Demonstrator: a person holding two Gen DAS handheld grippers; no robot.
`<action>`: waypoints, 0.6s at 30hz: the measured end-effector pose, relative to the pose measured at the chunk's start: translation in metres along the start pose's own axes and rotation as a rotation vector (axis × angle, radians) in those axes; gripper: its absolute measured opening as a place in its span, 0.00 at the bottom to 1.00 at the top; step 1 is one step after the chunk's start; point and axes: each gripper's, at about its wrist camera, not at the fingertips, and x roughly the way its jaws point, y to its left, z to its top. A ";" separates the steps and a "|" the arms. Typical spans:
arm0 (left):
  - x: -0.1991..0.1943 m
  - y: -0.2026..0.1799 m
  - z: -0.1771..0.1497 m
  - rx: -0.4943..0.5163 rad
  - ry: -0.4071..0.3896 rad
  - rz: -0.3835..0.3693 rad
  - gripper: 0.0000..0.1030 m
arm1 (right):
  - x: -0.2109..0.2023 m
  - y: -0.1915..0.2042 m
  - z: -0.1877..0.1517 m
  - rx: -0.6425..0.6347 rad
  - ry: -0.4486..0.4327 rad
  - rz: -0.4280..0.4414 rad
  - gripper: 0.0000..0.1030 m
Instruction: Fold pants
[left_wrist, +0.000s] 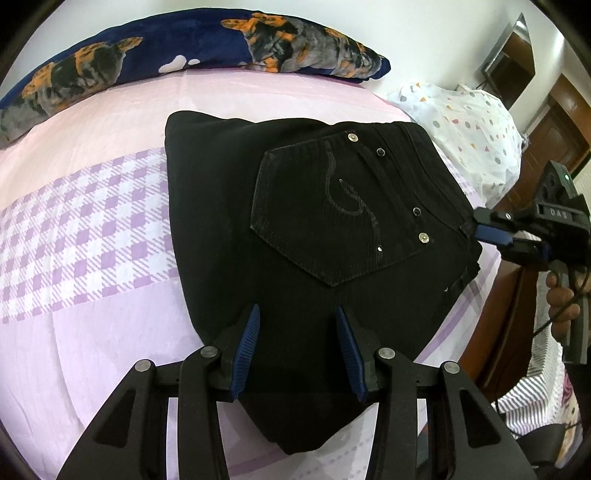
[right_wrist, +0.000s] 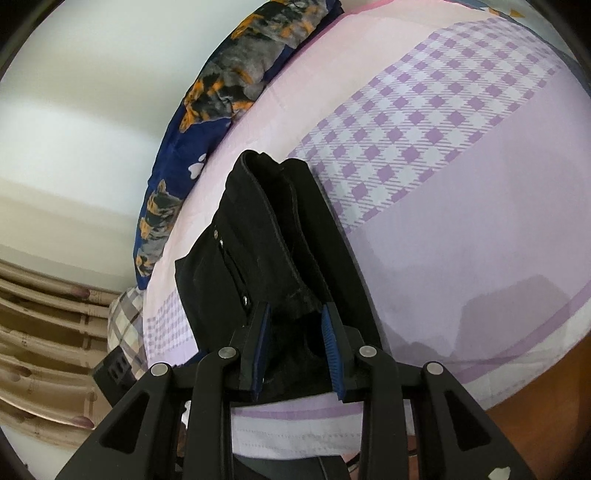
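Note:
Black pants (left_wrist: 295, 206) lie folded into a compact stack on the bed, back pocket with rivets facing up. My left gripper (left_wrist: 297, 314) is open, its blue pads over the near edge of the pants, holding nothing. My right gripper (right_wrist: 295, 314) is open, its jaws on either side of the pants' thick waistband edge (right_wrist: 280, 236). It also shows in the left wrist view (left_wrist: 484, 229) at the right edge of the pants, held by a hand.
The bed has a pink and purple checked cover (left_wrist: 85, 229). A navy dog-print blanket (left_wrist: 147, 55) lies along the far edge. A white dotted pillow (left_wrist: 472, 125) sits at the far right. The wooden bed frame (left_wrist: 502, 306) runs on the right.

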 end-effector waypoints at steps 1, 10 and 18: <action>0.000 0.000 0.001 0.001 -0.001 0.000 0.43 | 0.004 -0.001 0.002 0.006 0.002 0.003 0.27; -0.001 0.001 -0.002 0.004 -0.001 -0.010 0.43 | -0.005 0.016 -0.002 -0.006 -0.049 -0.007 0.14; -0.008 0.002 -0.010 0.048 0.045 -0.020 0.43 | -0.030 0.047 -0.024 -0.083 -0.086 -0.053 0.13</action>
